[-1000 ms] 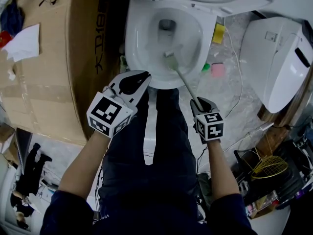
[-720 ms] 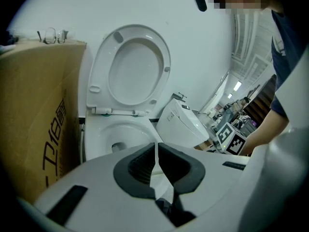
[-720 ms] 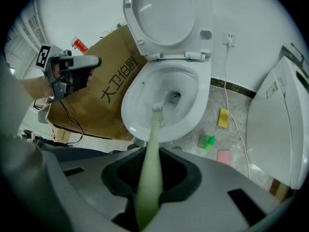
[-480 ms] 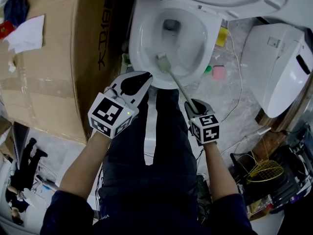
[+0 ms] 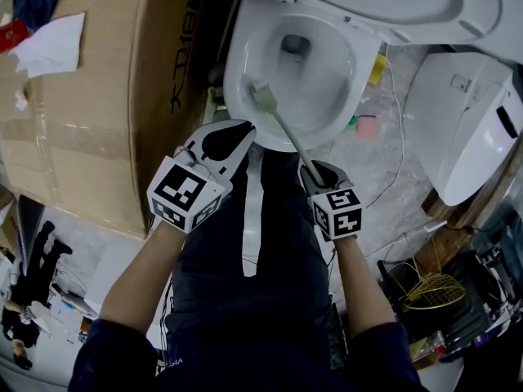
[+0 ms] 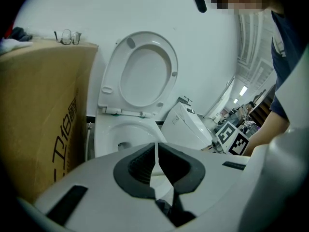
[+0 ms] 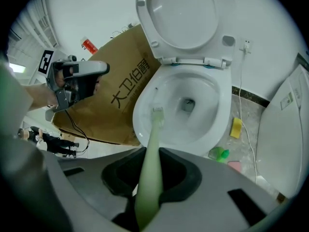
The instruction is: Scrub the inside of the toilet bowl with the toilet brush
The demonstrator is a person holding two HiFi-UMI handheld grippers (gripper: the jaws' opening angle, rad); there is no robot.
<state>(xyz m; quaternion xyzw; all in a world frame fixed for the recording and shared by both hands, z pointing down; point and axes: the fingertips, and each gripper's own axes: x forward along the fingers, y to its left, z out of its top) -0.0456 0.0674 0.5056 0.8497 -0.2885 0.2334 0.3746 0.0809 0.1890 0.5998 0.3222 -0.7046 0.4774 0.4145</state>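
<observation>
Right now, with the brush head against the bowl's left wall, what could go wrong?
1. The toilet brush head sits high on the toilet bowl wall near the rim; a hard stroke might ride over and flick water onto the cardboard box.
2. The right gripper clamps the thin handle far from the head, so the brush may twist or slip under pressure.
3. A cable runs along the floor beside the bowl, within likely splash range.

Toilet lid (image 5: 384,2) cut by top edge, toilet brush (image 7: 154,135) handle's end hidden inside right claw (image 7: 152,149)
</observation>
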